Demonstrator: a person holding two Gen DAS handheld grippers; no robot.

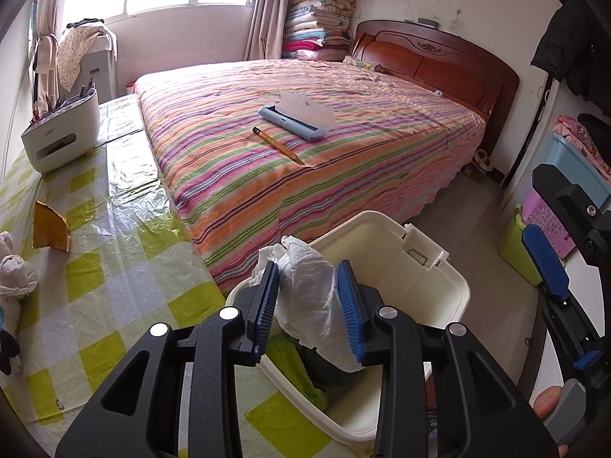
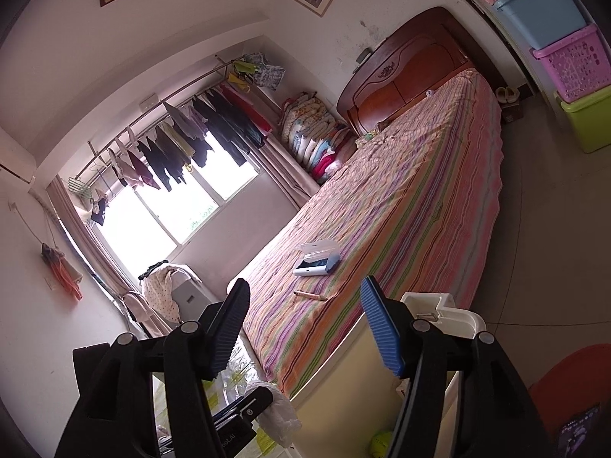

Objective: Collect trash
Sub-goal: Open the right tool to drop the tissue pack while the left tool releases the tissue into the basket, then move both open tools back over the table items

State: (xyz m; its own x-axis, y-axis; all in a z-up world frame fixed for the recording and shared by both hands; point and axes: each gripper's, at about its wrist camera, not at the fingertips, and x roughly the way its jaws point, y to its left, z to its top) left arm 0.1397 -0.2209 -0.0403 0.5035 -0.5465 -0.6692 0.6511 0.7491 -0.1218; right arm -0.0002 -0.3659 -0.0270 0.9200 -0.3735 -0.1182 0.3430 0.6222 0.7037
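My left gripper [image 1: 308,267] hovers over an open white bin [image 1: 431,286] beside the bed. A crumpled white tissue wad [image 1: 309,297] sits between its blue pads, which stand apart; the wad brushes both and hangs down past the right one. Inside the bin lie green and dark scraps. My right gripper [image 2: 305,286] is open and empty, pointing across the bed; one of its fingers [image 1: 544,263] shows at the right of the left wrist view. The right wrist view catches the bin [image 2: 458,316] and the wad [image 2: 277,408] low down.
A gold foil scrap [image 1: 49,229] lies on the green-checked table cover [image 1: 114,267] at left, near a white holder [image 1: 63,133] of pens. On the striped bed [image 1: 305,175] rest a pencil [image 1: 277,145] and a blue case [image 1: 296,120]. Stacked plastic crates [image 2: 573,57] stand at right.
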